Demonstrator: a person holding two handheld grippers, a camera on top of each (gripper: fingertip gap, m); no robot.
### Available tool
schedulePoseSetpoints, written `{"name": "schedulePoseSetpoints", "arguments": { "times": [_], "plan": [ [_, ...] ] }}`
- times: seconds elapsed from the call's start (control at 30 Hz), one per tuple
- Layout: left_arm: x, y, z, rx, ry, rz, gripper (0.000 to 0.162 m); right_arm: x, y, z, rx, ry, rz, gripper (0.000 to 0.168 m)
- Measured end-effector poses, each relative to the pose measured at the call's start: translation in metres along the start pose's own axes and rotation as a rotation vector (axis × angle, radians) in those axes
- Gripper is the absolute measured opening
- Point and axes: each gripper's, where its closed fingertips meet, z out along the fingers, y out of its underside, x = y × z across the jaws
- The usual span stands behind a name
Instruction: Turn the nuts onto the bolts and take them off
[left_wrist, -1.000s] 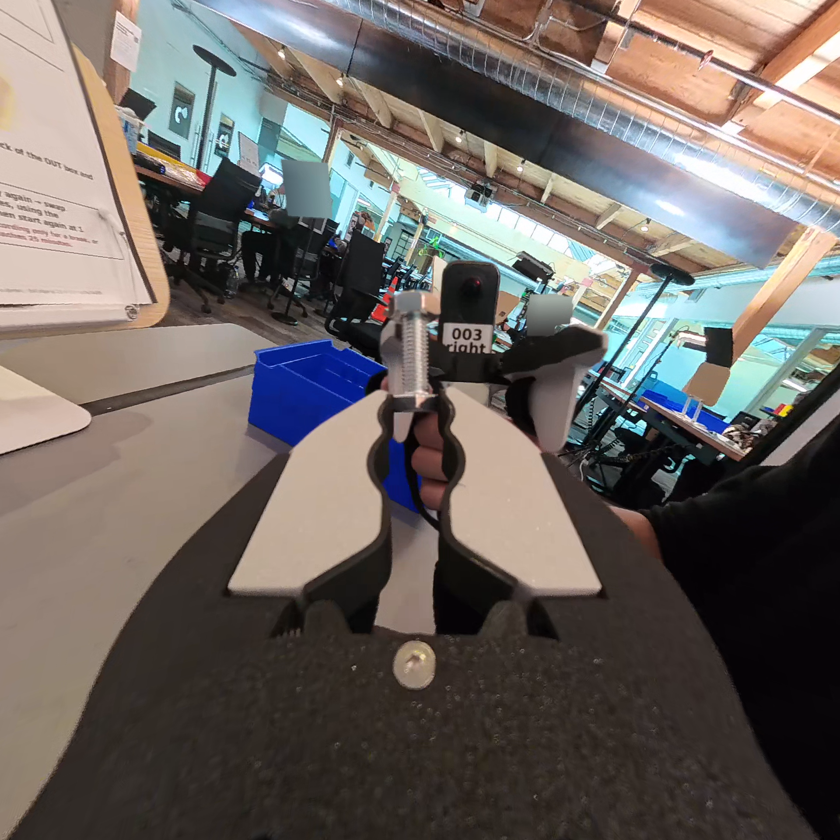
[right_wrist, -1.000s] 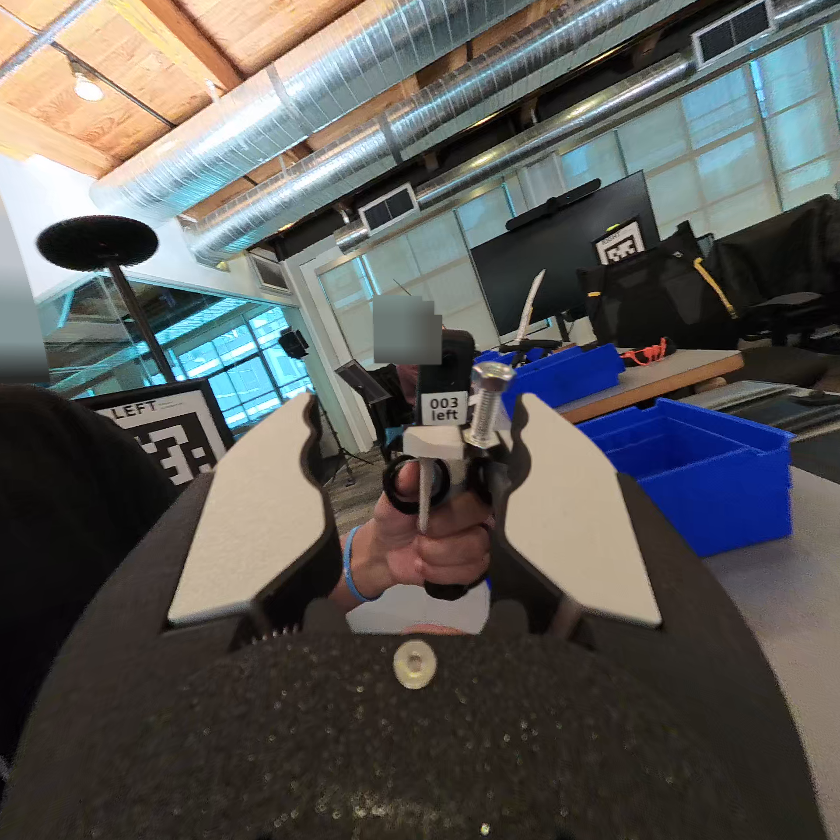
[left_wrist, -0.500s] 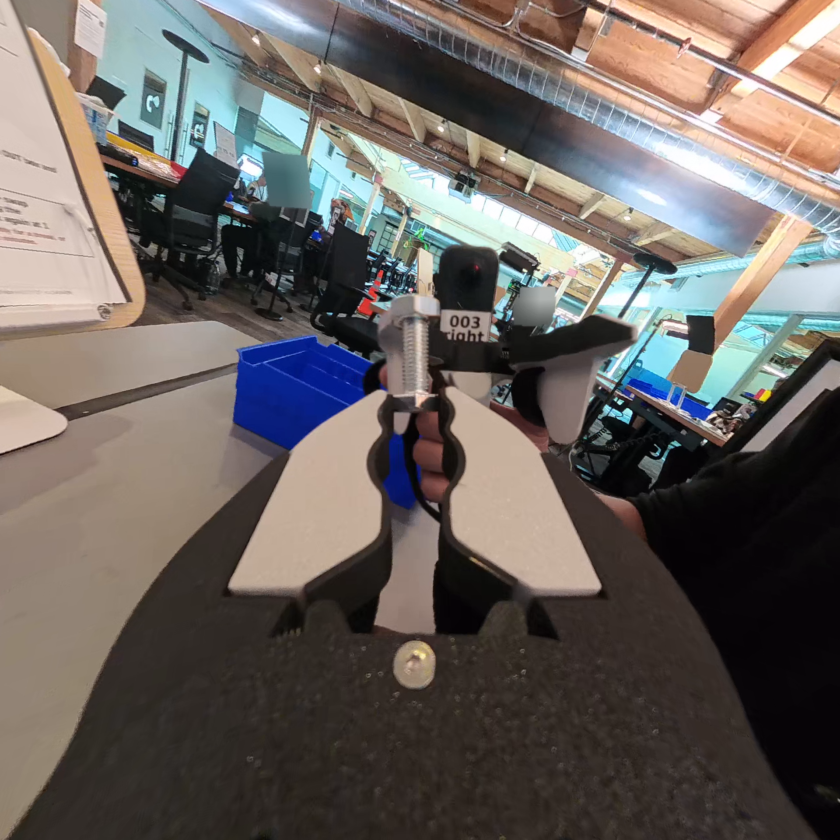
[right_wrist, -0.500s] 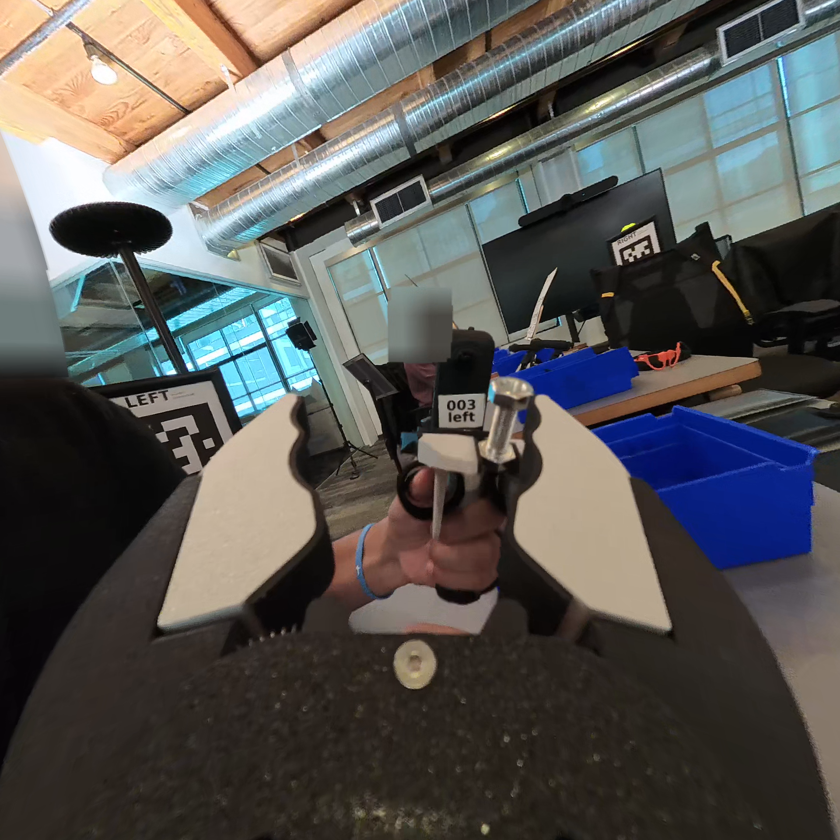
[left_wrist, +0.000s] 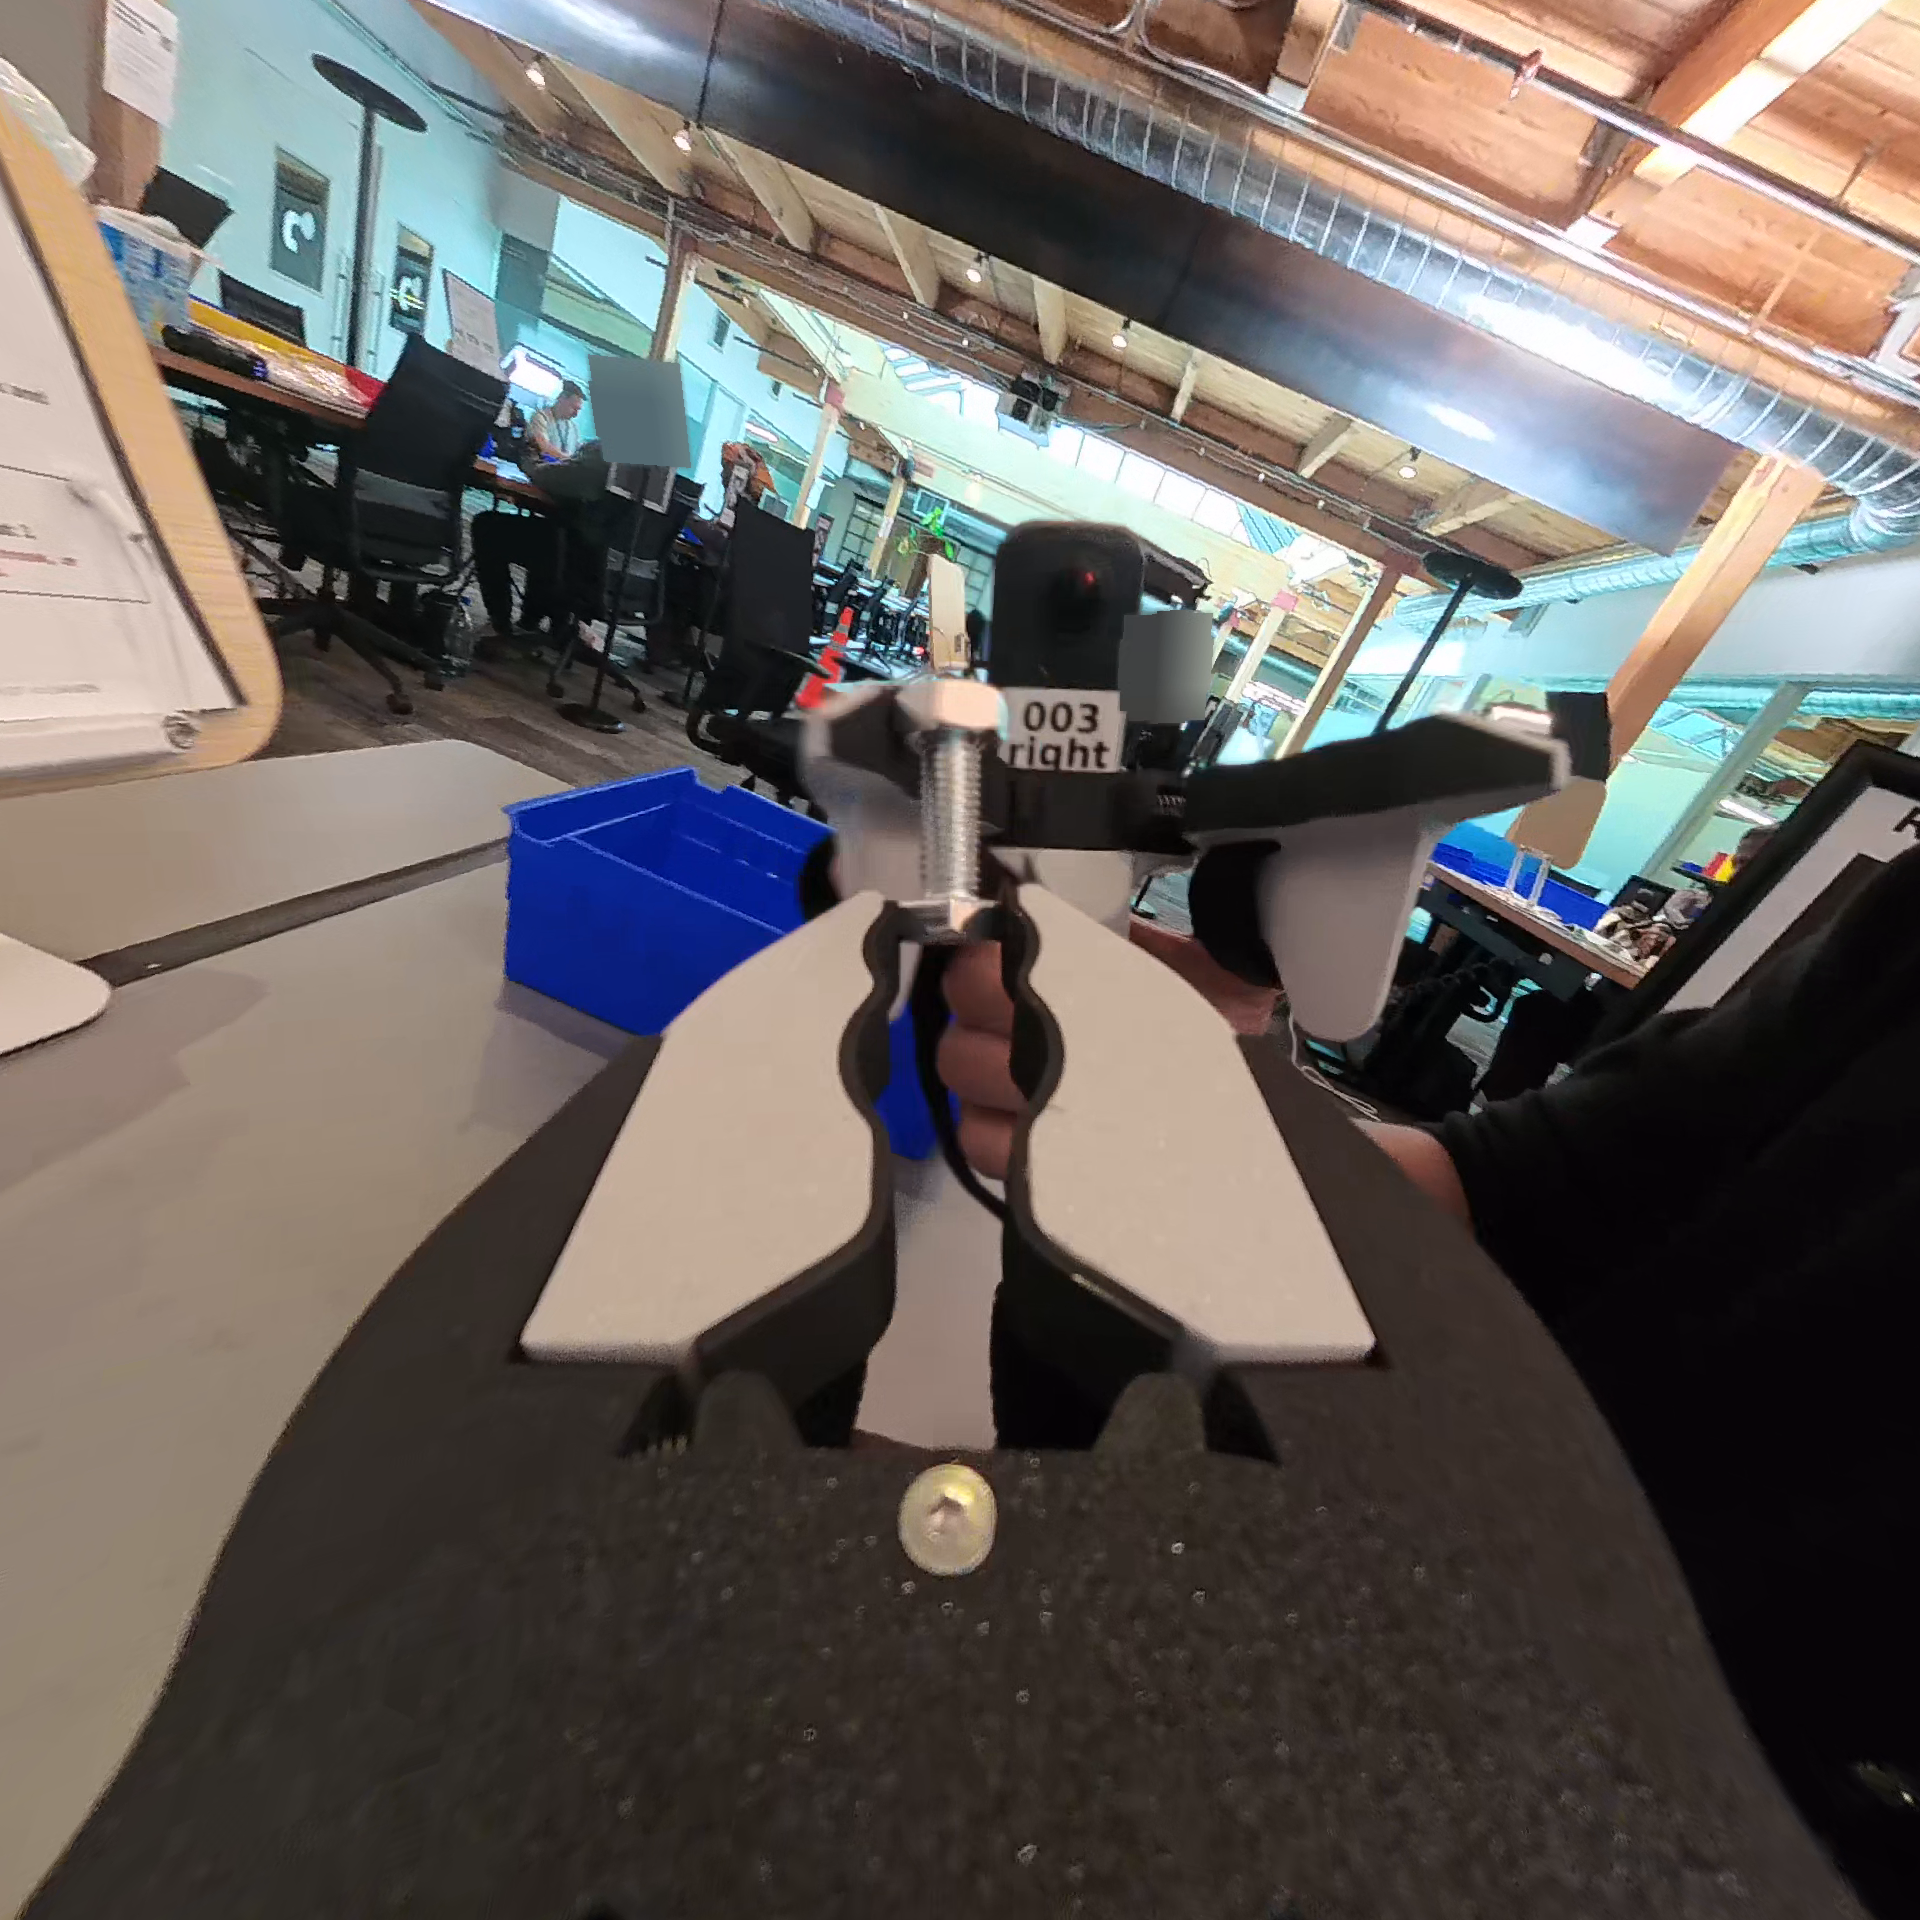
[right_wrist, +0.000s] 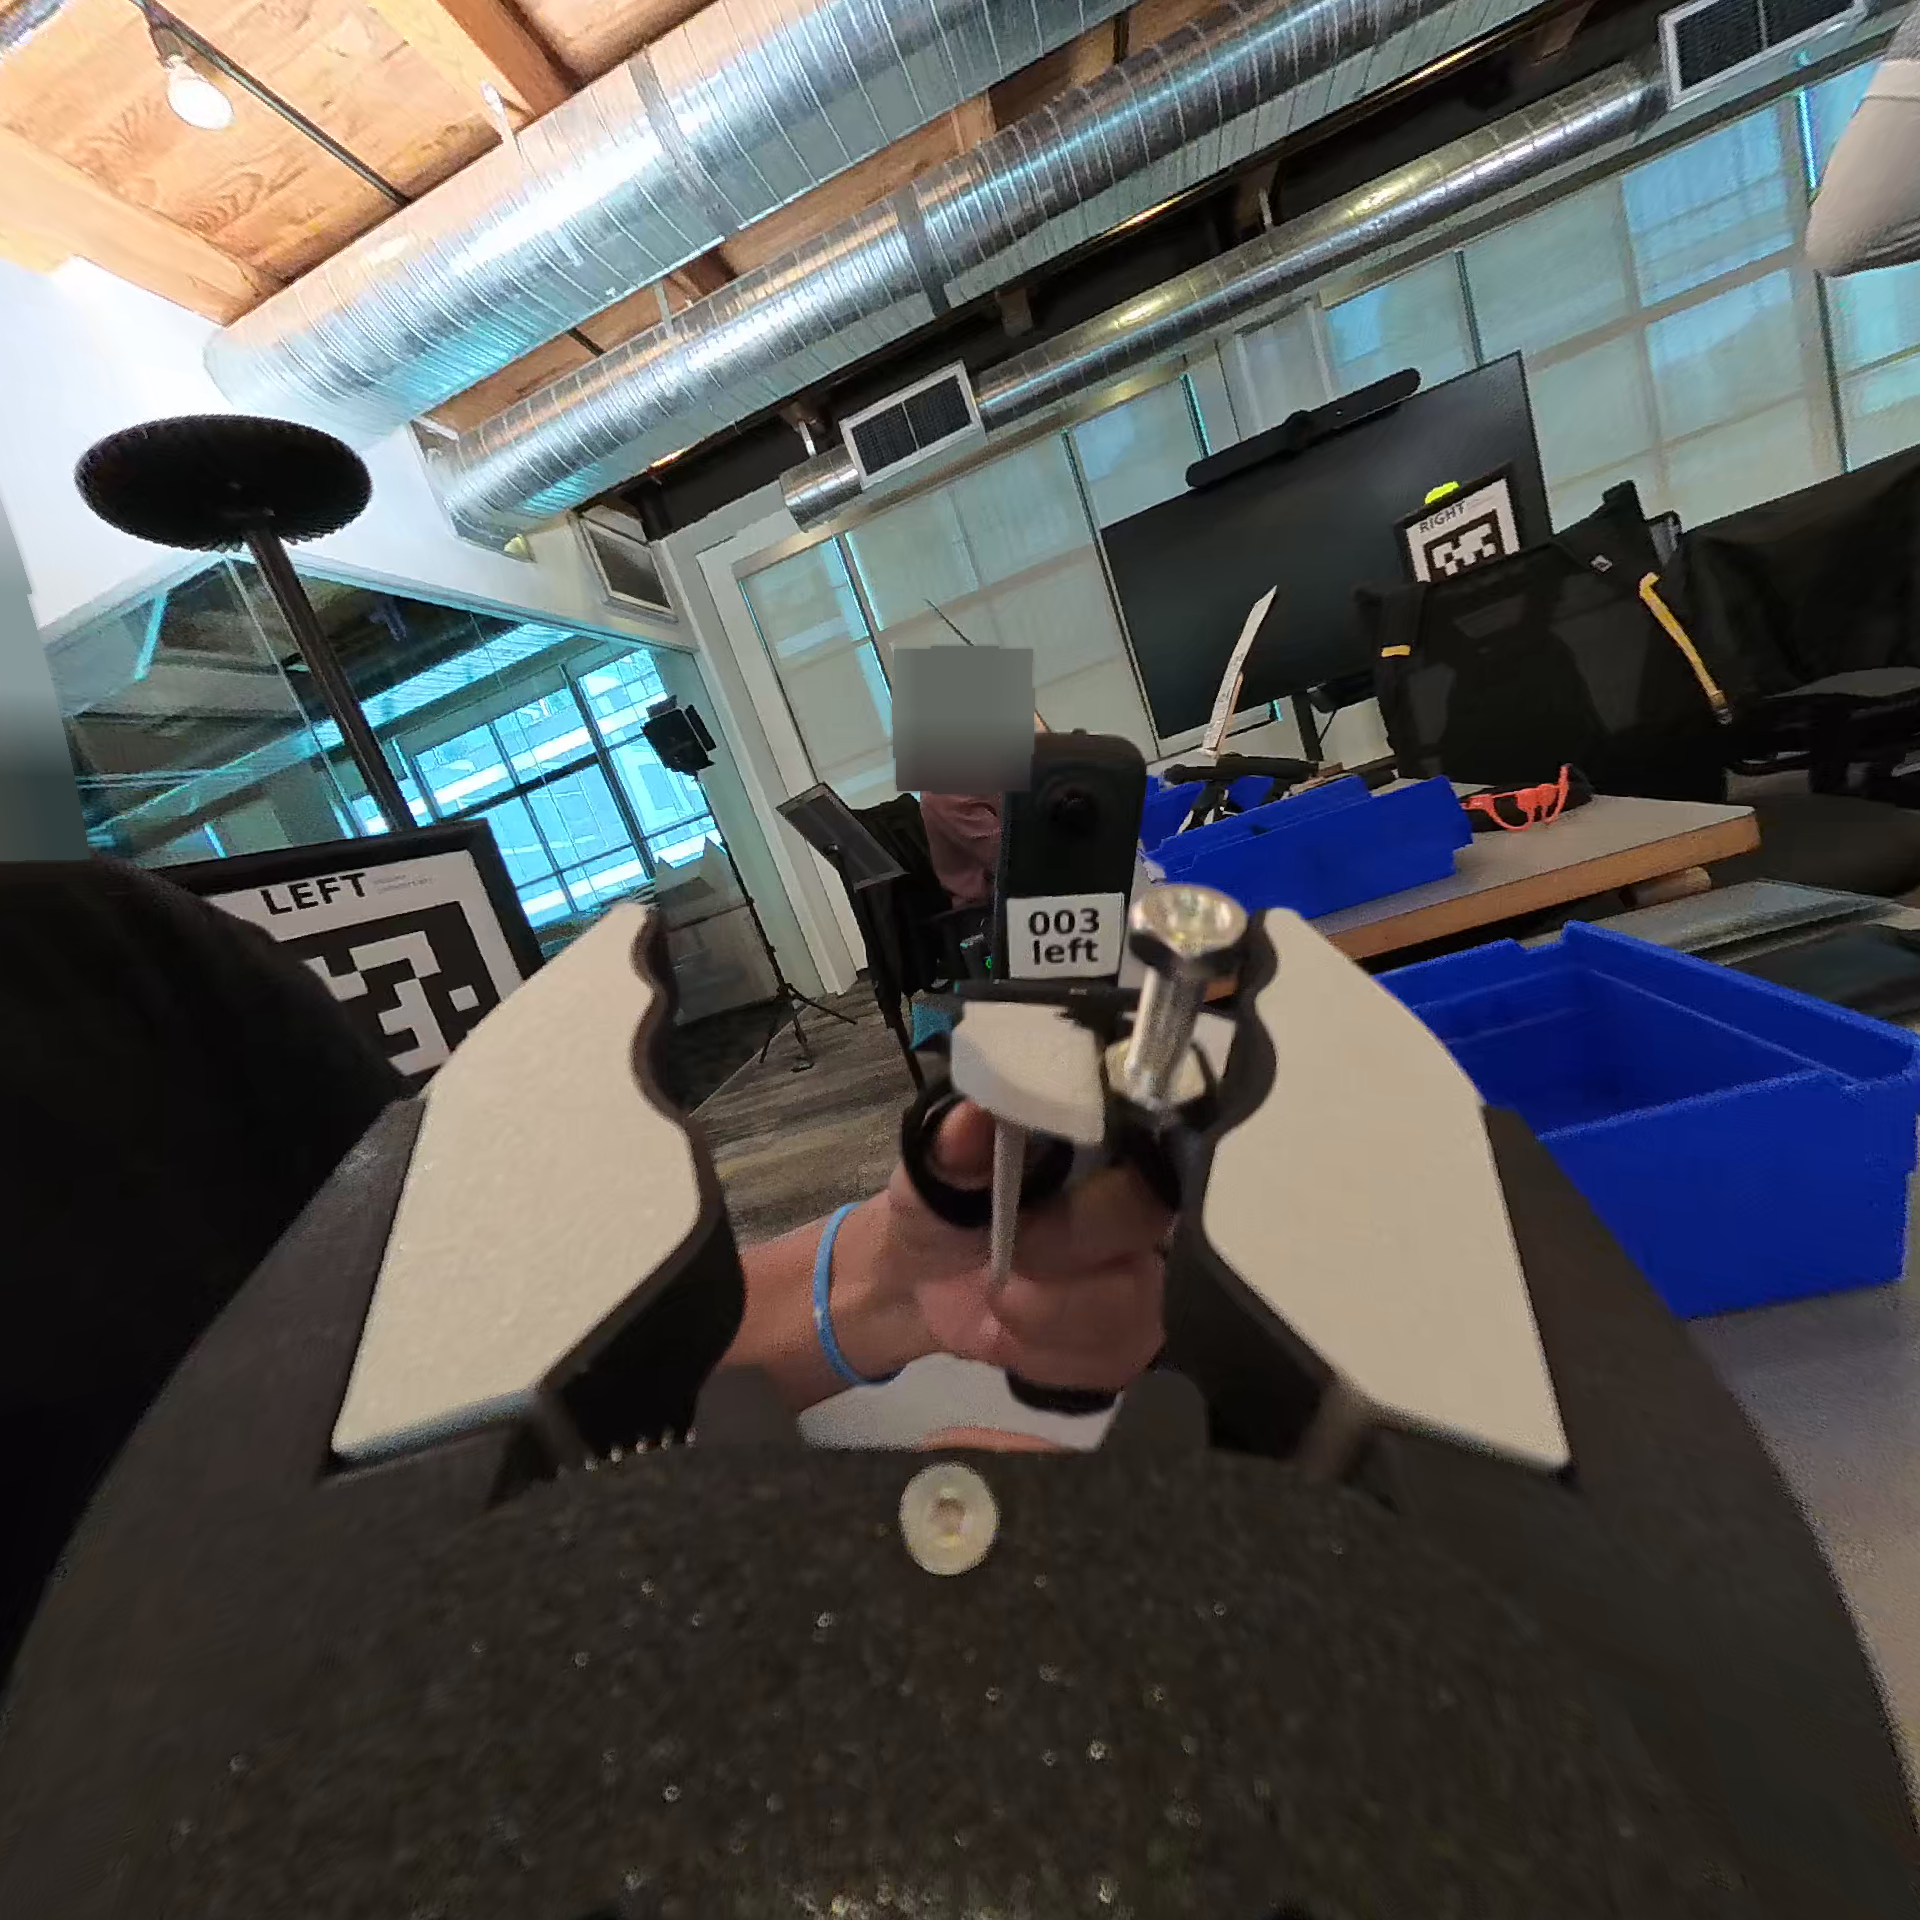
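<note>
My left gripper, grey-faced with black foam edging, has its jaws pinched on a hexagonal silver nut at their very tips. A threaded silver steel bolt stands upright out of that nut, head uppermost. From my right wrist camera, the right gripper stands with its jaws wide apart; the bolt leans just beside the inner edge of the right-hand one, and whether they touch I cannot tell. Behind the bolt, my left camera shows the right gripper facing it, its white fingers spread to either side, one fingertip close by the bolt's head. A hand wearing a blue wristband grips the left tool's handle. Further back, a blue plastic bin sits on the grey desk; in the right view, another blue bin lies beyond the jaws.
</note>
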Motion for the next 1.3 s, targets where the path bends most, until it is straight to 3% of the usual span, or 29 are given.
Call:
{"name": "schedulePoseSetpoints", "arguments": {
  "times": [0.1,0.2,0.47,0.77,1.07,1.17,1.3],
  "plan": [
    [-0.006,-0.006,-0.007,0.021,-0.019,-0.006,0.017,0.0,0.0,-0.02,0.027,0.026,0.007,0.093],
    [-0.003,-0.004,-0.005,0.019,0.002,-0.015,0.017,0.013,-0.002,-0.031,0.06,0.076,0.034,0.096],
    [0.009,0.002,0.006,-0.002,0.043,-0.01,0.017,0.0,-0.004,0.009,0.038,-0.029,0.024,0.098],
    [-0.003,-0.005,-0.007,0.021,0.016,-0.029,0.017,0.007,0.0,-0.029,0.05,0.067,0.006,0.096],
    [0.016,0.007,0.009,-0.031,0.093,-0.022,0.017,-0.005,0.001,0.006,0.012,-0.029,0.014,0.097],
    [0.009,0.001,0.001,-0.008,0.068,-0.026,0.017,-0.008,0.002,-0.001,0.008,-0.005,-0.001,0.105],
    [0.001,-0.006,-0.008,0.014,0.037,-0.031,0.017,-0.007,0.005,-0.021,0.022,0.032,0.006,0.098]
  ]
}}
